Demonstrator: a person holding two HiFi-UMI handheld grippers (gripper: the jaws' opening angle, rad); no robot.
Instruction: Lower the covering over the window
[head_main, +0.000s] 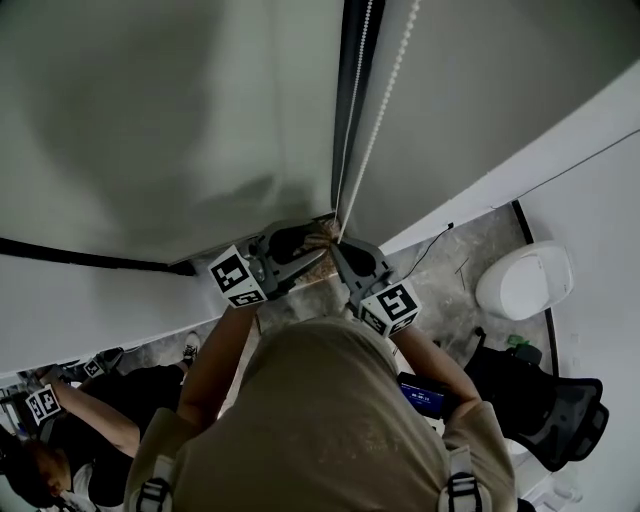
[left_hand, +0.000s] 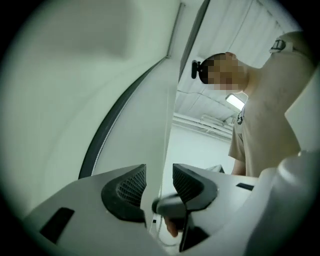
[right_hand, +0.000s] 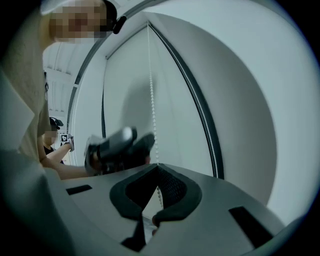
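Hauling the bead chain (right_hand: 151, 100) straight down: right gripper (right_hand: 158, 171) pinches it, left gripper (left_hand: 160, 184) sits spread around it and should clamp higher before the right releases.

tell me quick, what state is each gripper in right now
Left gripper: open, bead chain between its jaws, not gripped.
Right gripper: shut on the bead chain.

Tan short-sleeved shirt (head_main: 330, 430); grey left tongs (left_hand: 160, 175) and right tongs (right_hand: 158, 170) bear black ribbed pads (left_hand: 132, 186).
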